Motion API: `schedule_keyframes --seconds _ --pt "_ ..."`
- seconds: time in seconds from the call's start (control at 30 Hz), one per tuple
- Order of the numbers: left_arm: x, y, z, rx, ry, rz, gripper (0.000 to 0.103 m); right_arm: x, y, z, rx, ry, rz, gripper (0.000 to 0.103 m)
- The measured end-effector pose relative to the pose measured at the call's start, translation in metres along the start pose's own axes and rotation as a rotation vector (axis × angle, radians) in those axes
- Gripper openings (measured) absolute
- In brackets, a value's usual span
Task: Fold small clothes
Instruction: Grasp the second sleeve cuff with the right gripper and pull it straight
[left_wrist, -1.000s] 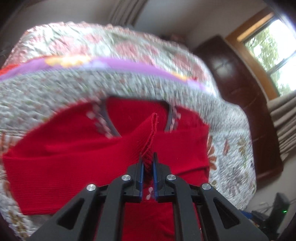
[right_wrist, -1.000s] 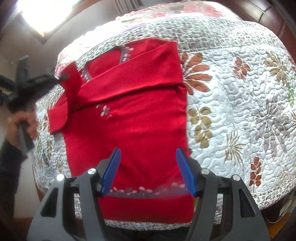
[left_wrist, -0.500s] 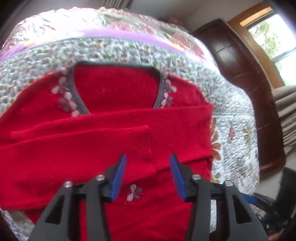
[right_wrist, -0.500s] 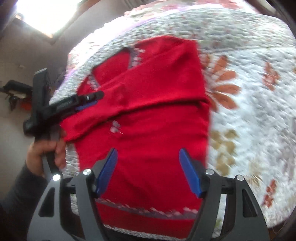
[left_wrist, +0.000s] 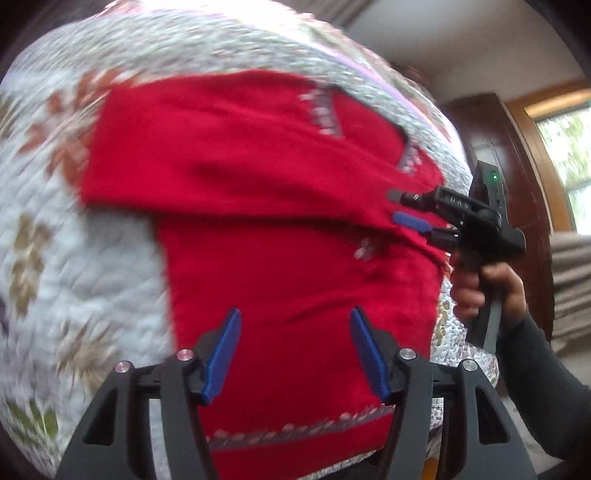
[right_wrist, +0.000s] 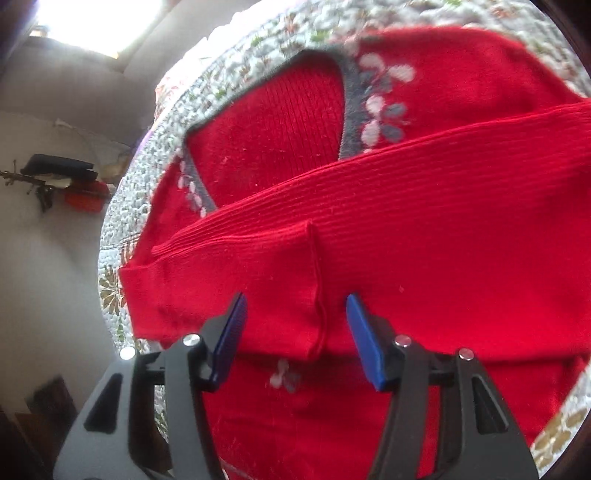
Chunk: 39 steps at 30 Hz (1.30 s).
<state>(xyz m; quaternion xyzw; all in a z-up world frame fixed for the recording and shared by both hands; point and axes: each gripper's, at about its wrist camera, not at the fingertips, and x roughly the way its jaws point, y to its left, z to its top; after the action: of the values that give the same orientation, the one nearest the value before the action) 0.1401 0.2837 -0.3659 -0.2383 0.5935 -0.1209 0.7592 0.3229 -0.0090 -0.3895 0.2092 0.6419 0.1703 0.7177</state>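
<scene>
A red knit sweater with a grey flowered neckline lies flat on a floral quilt. Both its sleeves are folded across the chest, and one sleeve cuff overlaps the other sleeve. My left gripper is open above the sweater's lower body, near the patterned hem. My right gripper is open too, with its fingers on either side of the cuff edge. In the left wrist view the right gripper hovers at the sweater's right side with its jaws apart. A hand holds it.
The quilt covers a bed and falls away at its edges. A dark wooden door and a window stand behind the bed. In the right wrist view a wall shelf with small items is at the left.
My left gripper let go of the sleeve, opened, and left it lying across the chest. Its view now looks over the lower body. The right gripper moved in close above the folded sleeves.
</scene>
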Motion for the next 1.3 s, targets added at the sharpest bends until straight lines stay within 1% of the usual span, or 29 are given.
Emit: schedule_keyframes --seconds 0.1,0.13,0.17,0.2,0.23,0.3,0.4,0.53,0.67,0.8,0.9,0.97,1.13,1.3 --pt "-0.006 0.018 -0.010 -0.058 -0.005 0.004 0.061 0.006 0.004 0.001 -0.017 0.005 -0.012 0.056" --pt "-0.008 0.023 -0.012 -0.076 -0.008 0.004 0.061 0.007 0.005 0.001 -0.015 0.007 -0.018 0.055" --pt "-0.009 0.026 -0.013 -0.086 -0.010 0.004 0.061 0.006 0.005 0.001 -0.010 0.013 -0.015 0.045" --pt "-0.010 0.029 -0.014 -0.097 -0.011 0.007 0.061 0.007 0.007 0.001 -0.009 0.029 -0.009 0.032" --pt "-0.012 0.030 -0.015 -0.100 -0.012 0.009 0.061 0.008 0.007 0.001 -0.010 0.040 -0.009 0.026" --pt "-0.013 0.032 -0.015 -0.107 -0.011 0.011 0.061 0.009 0.010 0.001 -0.010 0.060 0.000 0.007" --pt "-0.017 0.034 -0.017 -0.109 -0.018 0.014 0.061 0.001 0.016 0.004 -0.010 0.053 0.007 0.004" --pt "-0.024 0.032 -0.016 -0.107 -0.034 0.014 0.061 -0.033 0.036 0.010 -0.049 0.006 0.024 0.004" --pt "-0.029 0.028 -0.017 -0.101 -0.044 0.005 0.061 -0.090 0.052 0.020 -0.108 -0.080 0.021 0.004" --pt "-0.027 0.020 -0.014 -0.095 -0.042 0.001 0.061 -0.142 0.050 0.023 -0.140 -0.170 -0.003 0.004" --pt "-0.024 0.015 -0.014 -0.090 -0.035 0.001 0.061 -0.172 0.032 0.021 -0.142 -0.221 -0.035 0.004" --pt "-0.022 0.012 -0.013 -0.085 -0.030 -0.001 0.061 -0.183 0.015 0.018 -0.126 -0.238 -0.059 0.004" --pt "-0.017 0.005 -0.011 -0.070 -0.019 0.000 0.061 -0.172 -0.029 0.015 -0.052 -0.230 -0.106 0.004" --pt "-0.012 0.003 -0.009 -0.064 -0.008 0.003 0.061 -0.155 -0.077 0.009 0.021 -0.207 -0.103 0.004"
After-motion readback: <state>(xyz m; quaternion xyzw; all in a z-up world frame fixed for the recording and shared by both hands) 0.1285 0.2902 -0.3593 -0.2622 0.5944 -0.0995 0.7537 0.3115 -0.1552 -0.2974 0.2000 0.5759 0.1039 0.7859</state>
